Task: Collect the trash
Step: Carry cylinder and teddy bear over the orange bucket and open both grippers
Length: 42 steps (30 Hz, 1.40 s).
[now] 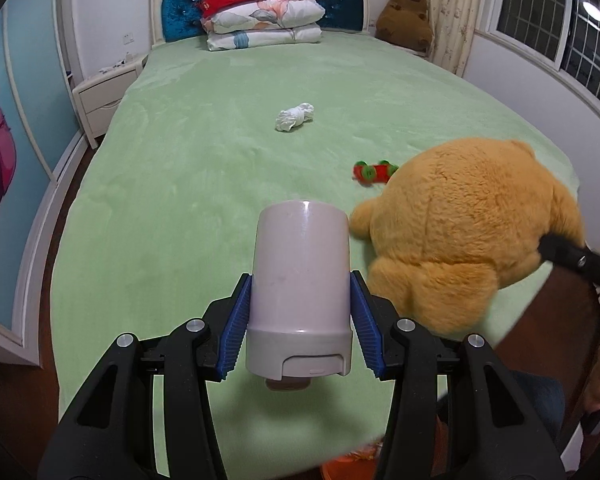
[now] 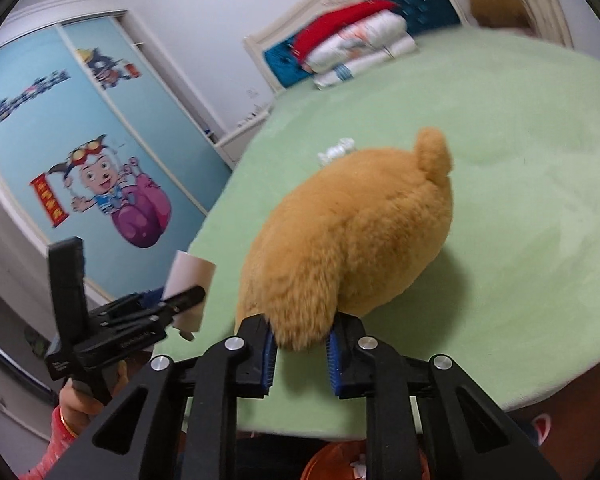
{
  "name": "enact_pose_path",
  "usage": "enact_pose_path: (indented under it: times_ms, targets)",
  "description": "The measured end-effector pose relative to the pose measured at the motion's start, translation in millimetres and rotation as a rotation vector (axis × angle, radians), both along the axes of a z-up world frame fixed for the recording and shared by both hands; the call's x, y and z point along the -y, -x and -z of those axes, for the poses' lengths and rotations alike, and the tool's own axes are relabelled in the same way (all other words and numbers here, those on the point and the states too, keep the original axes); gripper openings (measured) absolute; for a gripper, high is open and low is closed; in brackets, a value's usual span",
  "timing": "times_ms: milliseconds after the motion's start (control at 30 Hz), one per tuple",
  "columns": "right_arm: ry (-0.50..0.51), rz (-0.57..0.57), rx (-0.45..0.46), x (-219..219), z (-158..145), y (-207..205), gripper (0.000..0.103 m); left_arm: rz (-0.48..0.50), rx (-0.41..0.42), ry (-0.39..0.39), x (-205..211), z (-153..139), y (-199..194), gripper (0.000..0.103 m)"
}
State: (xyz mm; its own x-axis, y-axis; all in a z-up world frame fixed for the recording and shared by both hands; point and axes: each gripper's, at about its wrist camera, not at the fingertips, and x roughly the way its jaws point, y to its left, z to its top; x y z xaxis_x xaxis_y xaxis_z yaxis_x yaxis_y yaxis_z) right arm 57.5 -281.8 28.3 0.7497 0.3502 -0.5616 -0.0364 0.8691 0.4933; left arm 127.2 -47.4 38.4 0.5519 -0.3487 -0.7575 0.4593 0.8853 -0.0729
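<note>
My left gripper (image 1: 300, 308) is shut on a pale grey cylindrical container (image 1: 300, 280), held upside-down over the near part of the green bed (image 1: 180, 184). A crumpled white tissue (image 1: 294, 117) lies in the middle of the bed; the right wrist view shows it as a white tissue (image 2: 337, 152) behind the toy. A red and green toy (image 1: 374, 172) rests beside a big orange plush toy (image 1: 472, 232). My right gripper (image 2: 300, 344) is shut on a limb of the orange plush toy (image 2: 348, 240) at the bed's near edge. The left gripper (image 2: 168, 300) with its container (image 2: 190, 276) shows at the left.
Folded bedding and a red pillow (image 1: 264, 12) lie against the headboard. A brown plush (image 1: 406, 16) sits in the far right corner by the curtain. A white nightstand (image 1: 104, 92) stands left of the bed. An orange bin (image 2: 340, 460) sits on the floor below the bed edge.
</note>
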Motion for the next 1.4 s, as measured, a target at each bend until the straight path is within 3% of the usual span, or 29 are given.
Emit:
enact_pose_path:
  times_ms: [100, 133, 200, 400, 633, 1000, 1233, 1400]
  targets:
    - [0.029, -0.036, 0.048, -5.6, -19.4, 26.3, 0.015, 0.008, -0.003, 0.013, -9.1, 0.2, 20.9, 0.047]
    - [0.041, -0.049, 0.056, -8.2, -24.2, 33.8, 0.006, 0.013, -0.003, 0.012, -11.5, 1.2, 27.5, 0.047]
    - [0.052, -0.078, 0.068, -9.3, -30.9, 48.4, 0.001, 0.018, -0.005, 0.014, -18.0, 3.2, 42.7, 0.047]
    - [0.074, -0.068, 0.018, -10.0, -24.7, 66.1, 0.000, 0.010, -0.048, 0.036, -27.5, 17.8, 61.2, 0.047]
    - [0.080, -0.064, 0.024, -10.6, -28.2, 81.7, 0.000, 0.029, -0.047, 0.039, -31.0, 21.9, 72.9, 0.047]
    - [0.123, -0.148, 0.074, -31.2, -52.7, 114.5, 0.000, 0.077, -0.079, 0.052, -35.9, 25.7, 101.8, 0.047]
    - [0.116, -0.221, 0.006, -46.9, -30.9, 137.2, 0.000, 0.139, -0.145, 0.027, -32.7, 54.2, 138.6, 0.047]
    - [0.099, -0.245, -0.104, -52.2, 15.3, 138.8, 0.000, 0.142, -0.239, -0.003, -28.6, 98.2, 149.8, 0.047]
